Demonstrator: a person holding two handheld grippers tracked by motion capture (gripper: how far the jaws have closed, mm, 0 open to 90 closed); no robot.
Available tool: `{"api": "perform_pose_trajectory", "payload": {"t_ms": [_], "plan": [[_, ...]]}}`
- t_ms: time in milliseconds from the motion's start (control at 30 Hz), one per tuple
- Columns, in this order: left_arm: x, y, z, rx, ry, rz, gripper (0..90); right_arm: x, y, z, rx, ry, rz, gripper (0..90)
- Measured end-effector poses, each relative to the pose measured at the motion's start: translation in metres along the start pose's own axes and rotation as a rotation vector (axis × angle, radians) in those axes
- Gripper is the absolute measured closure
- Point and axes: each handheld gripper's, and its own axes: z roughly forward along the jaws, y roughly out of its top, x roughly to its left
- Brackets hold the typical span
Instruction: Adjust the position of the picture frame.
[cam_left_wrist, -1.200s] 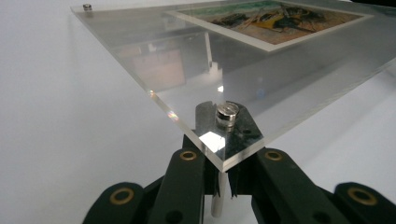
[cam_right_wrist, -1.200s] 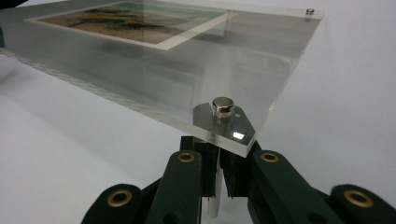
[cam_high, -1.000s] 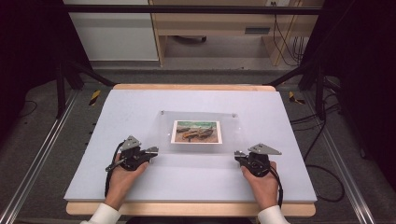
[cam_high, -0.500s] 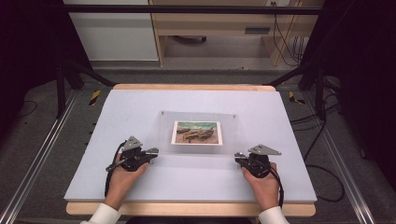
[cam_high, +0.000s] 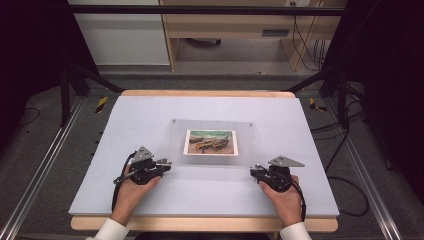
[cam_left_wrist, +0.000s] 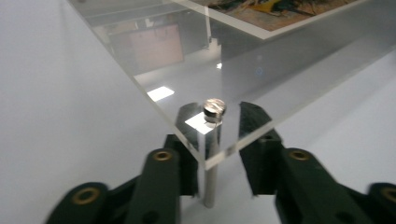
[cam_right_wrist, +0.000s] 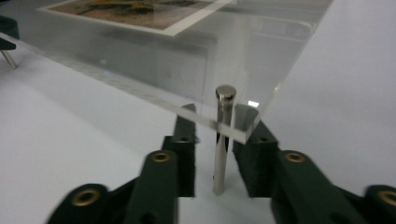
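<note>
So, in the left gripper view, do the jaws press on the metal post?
No, the metal post stands between the left gripper jaws with a gap on each side.

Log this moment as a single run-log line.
scene: clear acrylic photo frame on table | left gripper: jaws just opened, astride near-left metal post | right gripper: jaws just opened, astride near-right metal post

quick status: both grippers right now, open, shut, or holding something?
Left gripper: jaws just opened, straddling the near-left metal post of the acrylic frame, not gripping it.
Right gripper: jaws just opened around the near-right metal post, no grip.
</note>
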Motion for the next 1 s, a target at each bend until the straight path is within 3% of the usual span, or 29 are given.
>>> {"api": "perform_pose_trajectory", "payload": {"t_ms": [100, 200, 433, 533, 700, 900, 1000], "plan": [[-0.004, -0.002, -0.001, 0.040, 0.006, 0.015, 46.5, 0.000, -0.004, -0.007, 0.031, 0.006, -0.003, 46.2], [-0.006, -0.002, -0.005, 0.025, 0.001, 0.005, 34.8, 0.000, -0.004, -0.016, 0.019, -0.019, -0.021, 35.1], [-0.006, 0.000, -0.013, -0.007, -0.007, -0.023, 16.1, -0.002, -0.001, -0.026, -0.022, -0.035, 0.001, 20.6], [-0.004, 0.004, -0.018, -0.035, -0.042, -0.010, 8.0, -0.002, 0.003, -0.028, -0.041, -0.028, 0.016, 17.5], [0.002, 0.007, -0.024, -0.092, -0.063, -0.031, 4.7, -0.002, 0.011, -0.033, -0.060, -0.023, 0.028, 13.7], [0.001, 0.011, -0.031, -0.152, -0.072, -0.038, 4.9, 0.000, 0.014, -0.037, -0.099, -0.041, -0.007, 12.9], [0.001, 0.019, -0.034, -0.149, -0.068, -0.037, 5.3, 0.002, 0.019, -0.039, -0.122, -0.065, -0.024, 12.9]]}}
